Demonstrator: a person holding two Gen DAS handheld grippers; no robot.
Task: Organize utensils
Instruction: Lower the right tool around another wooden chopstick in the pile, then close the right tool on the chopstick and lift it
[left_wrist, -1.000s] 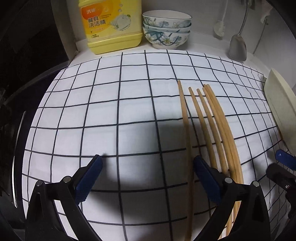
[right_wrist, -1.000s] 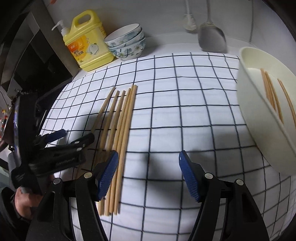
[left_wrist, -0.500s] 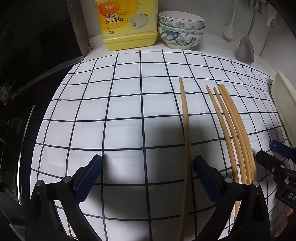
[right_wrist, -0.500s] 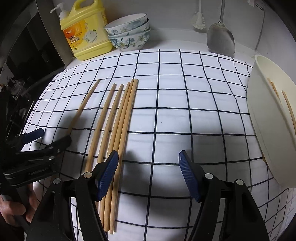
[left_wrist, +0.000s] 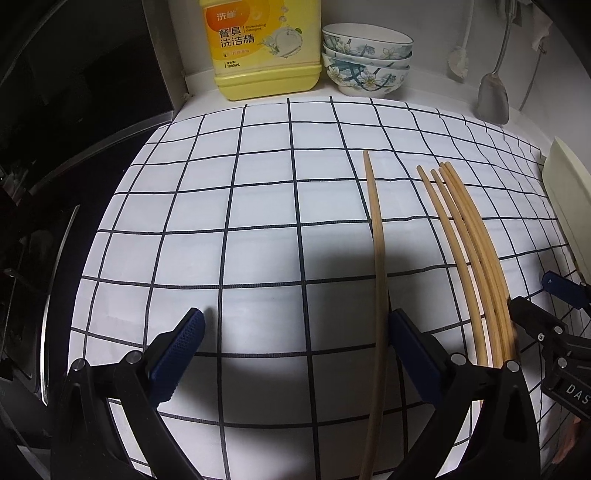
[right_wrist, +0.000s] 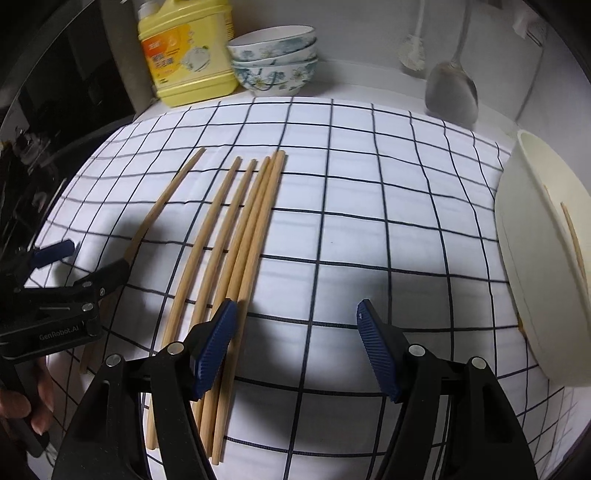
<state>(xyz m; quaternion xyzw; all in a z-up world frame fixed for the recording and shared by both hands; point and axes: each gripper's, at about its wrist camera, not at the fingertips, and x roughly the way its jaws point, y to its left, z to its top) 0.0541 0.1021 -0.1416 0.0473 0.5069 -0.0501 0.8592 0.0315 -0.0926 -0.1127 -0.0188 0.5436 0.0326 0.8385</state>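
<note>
Several wooden chopsticks lie on a white checked cloth (left_wrist: 258, 221). One single chopstick (left_wrist: 378, 240) lies apart, to the left of a bunch of chopsticks (left_wrist: 469, 236). My left gripper (left_wrist: 291, 354) is open, low over the cloth, with the single chopstick just inside its right finger. In the right wrist view the single chopstick (right_wrist: 162, 206) and the bunch (right_wrist: 240, 236) show again. My right gripper (right_wrist: 295, 347) is open and empty, its left finger over the bunch. A cream bowl (right_wrist: 535, 258) at the right holds more chopsticks.
A yellow detergent bottle (left_wrist: 262, 48) and stacked floral bowls (left_wrist: 365, 55) stand at the back. A metal spatula (left_wrist: 493, 96) and a brush (left_wrist: 460, 62) hang on the back wall. A dark stove top (left_wrist: 55, 184) borders the cloth on the left.
The single chopstick has been drawn leftward, away from the bunch. Both grippers moved forward over the cloth and stayed open.
</note>
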